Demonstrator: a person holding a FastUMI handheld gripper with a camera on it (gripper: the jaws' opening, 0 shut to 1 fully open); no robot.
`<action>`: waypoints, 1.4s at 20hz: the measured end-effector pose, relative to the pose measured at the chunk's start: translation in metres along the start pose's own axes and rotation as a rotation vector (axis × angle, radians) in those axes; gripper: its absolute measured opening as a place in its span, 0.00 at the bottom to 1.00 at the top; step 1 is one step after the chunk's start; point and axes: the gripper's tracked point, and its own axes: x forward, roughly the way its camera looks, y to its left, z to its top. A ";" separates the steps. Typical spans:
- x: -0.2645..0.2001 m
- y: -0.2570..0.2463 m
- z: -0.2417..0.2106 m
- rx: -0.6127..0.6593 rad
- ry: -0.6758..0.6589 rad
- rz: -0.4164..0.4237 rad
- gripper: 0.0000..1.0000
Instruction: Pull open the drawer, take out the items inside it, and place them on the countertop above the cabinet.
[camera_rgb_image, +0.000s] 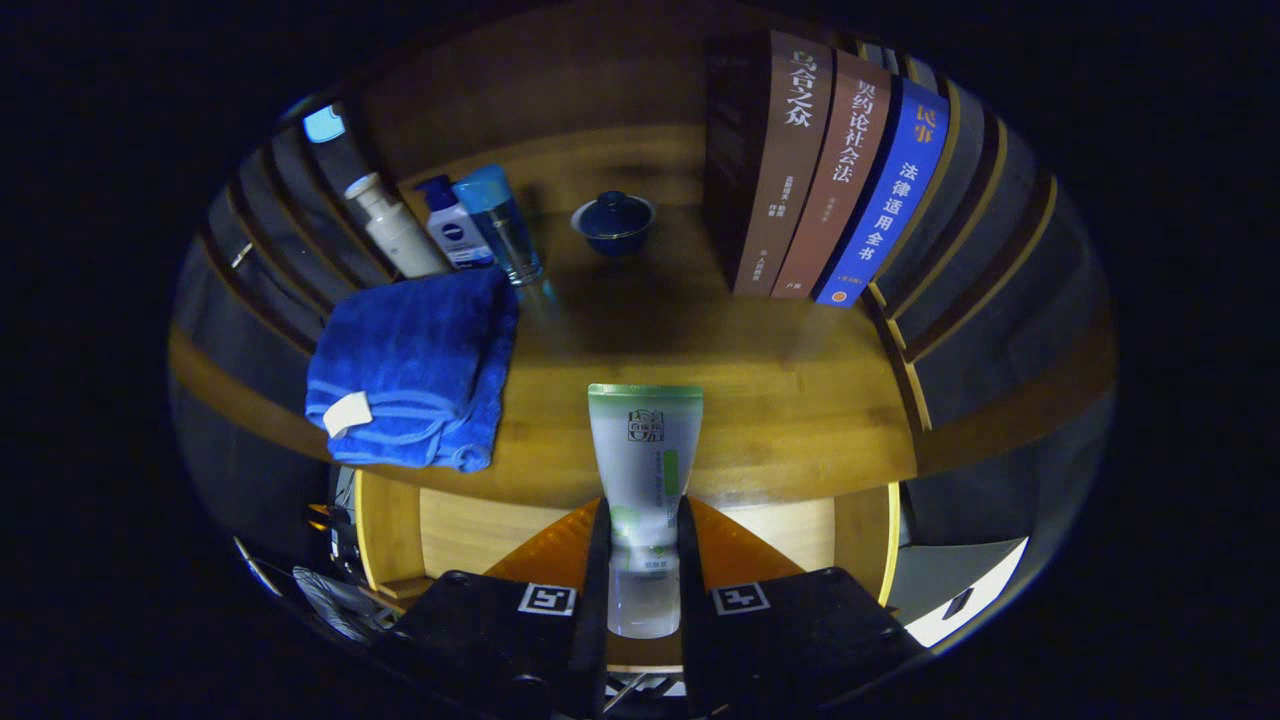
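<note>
Step in hand, by my read: carrying an item out of the drawer & up to the countertop. The gripper (642, 560) is clamping a tube (645, 470) between both fingers, each finger pressing a side of its lower end; the tube's flat crimped end is pointing away, reaching over the front edge of the countertop (780, 400). Under the tube, the drawer (470, 530) is sitting pulled open, pale wood inside; what I can see of its floor looks bare, but the gripper is hiding the middle, so can't tell if anything else is left in there.

Next move prob. calls for: pushing the tube further fwd over the bare wood beyond it, lowering till it's resting flat, then parting the fingers. Tube looks soft, so it may roll or slide when let go; better setting it down well in from the edge.

Surface: wooden top w/ slatted sides. Relative to the tube: a folded blue towel (410, 370) is lying to its left, near the front edge. Beyond the towel, three bottles (440, 225) are standing close together. Straight beyond the tube, well apart, a small dark lidded bowl (612, 222). Beyond & right, a row of books (830, 170) standing upright. Room is dim; the clear patch straight ahead of the tube looks roomy enough.
</note>
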 end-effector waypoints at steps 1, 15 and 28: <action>0.005 -0.002 0.005 -0.007 0.010 -0.007 0.35; 0.063 0.029 0.040 0.004 0.076 0.014 0.42; 0.025 0.036 0.044 0.035 -0.042 0.067 1.00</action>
